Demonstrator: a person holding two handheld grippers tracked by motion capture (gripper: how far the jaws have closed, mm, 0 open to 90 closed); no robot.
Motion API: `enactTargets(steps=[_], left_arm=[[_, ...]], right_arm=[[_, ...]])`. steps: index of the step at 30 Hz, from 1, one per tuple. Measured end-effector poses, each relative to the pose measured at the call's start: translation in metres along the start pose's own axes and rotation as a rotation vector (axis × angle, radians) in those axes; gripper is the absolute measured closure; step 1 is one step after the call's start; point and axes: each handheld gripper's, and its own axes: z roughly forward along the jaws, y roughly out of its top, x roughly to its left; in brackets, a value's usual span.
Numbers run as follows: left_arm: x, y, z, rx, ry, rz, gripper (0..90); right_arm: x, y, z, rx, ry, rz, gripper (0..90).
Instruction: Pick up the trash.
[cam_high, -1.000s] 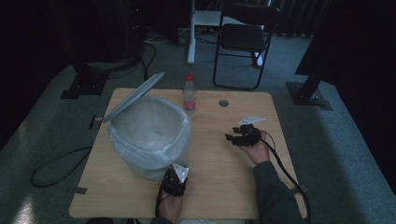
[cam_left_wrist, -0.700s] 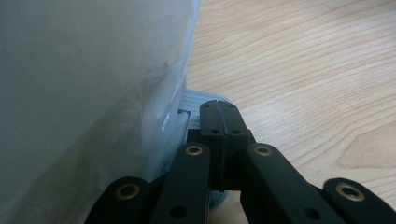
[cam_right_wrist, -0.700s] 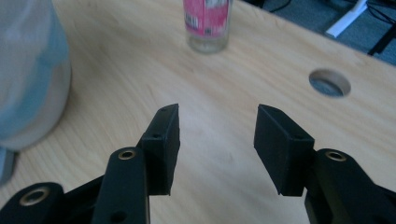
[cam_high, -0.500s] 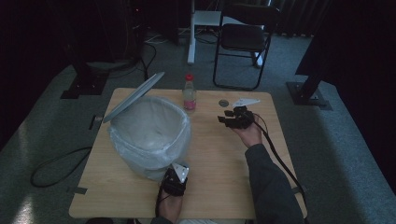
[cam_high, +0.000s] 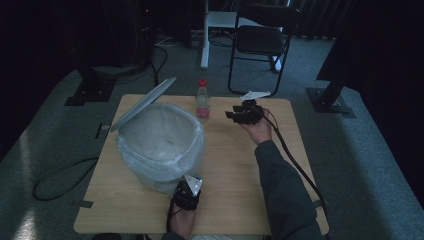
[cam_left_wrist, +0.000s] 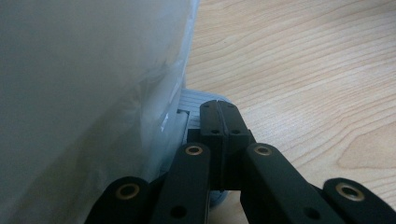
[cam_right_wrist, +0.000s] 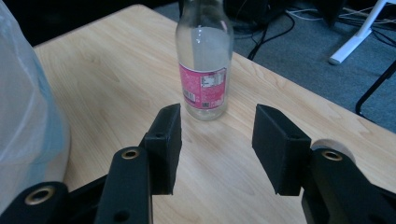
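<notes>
A clear bottle (cam_high: 202, 100) with a pink label and a red cap stands upright at the table's far edge. In the right gripper view the bottle (cam_right_wrist: 204, 70) is just beyond my right gripper (cam_right_wrist: 215, 135), which is open with nothing between its jaws. From above, the right gripper (cam_high: 231, 114) sits a short way right of the bottle. A large bin (cam_high: 150, 172) with a white liner and a raised lid (cam_high: 142, 104) takes up the table's left half. My left gripper (cam_high: 186, 184) is shut at the bin's base, its tips (cam_left_wrist: 218, 105) over a grey ribbed pedal (cam_left_wrist: 191, 100).
The light wooden table (cam_high: 225, 170) has bare room between the bin and the right arm. A black folding chair (cam_high: 260, 40) stands behind the table. A cable (cam_high: 55, 175) lies on the floor at the left. The liner (cam_left_wrist: 84, 93) bulges close to the left gripper.
My right gripper has moved away from me and to the left, from mid-table right to just beside the bottle. The left gripper has stayed at the bin's base.
</notes>
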Motion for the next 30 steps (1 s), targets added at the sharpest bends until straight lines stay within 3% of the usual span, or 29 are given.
enactTargets(steps=[15,20,26,30], left_arm=[[-0.001,0.0,0.0,-0.007,-0.001,-0.008,90.0],[0.0,0.0,0.0,-0.003,0.0,-0.001,90.0],[0.001,0.0,0.0,-0.002,0.003,0.016,90.0],[0.001,0.0,0.0,0.003,0.0,0.016,90.0]], right_arm=[[0.007,0.051,0.042,-0.034,0.017,-0.003,46.8],[0.008,0.061,0.052,-0.052,0.037,0.006,50.0],[0.007,0.075,0.063,-0.062,0.003,0.016,49.4],[0.005,0.085,0.069,-0.068,0.01,0.023,48.5]])
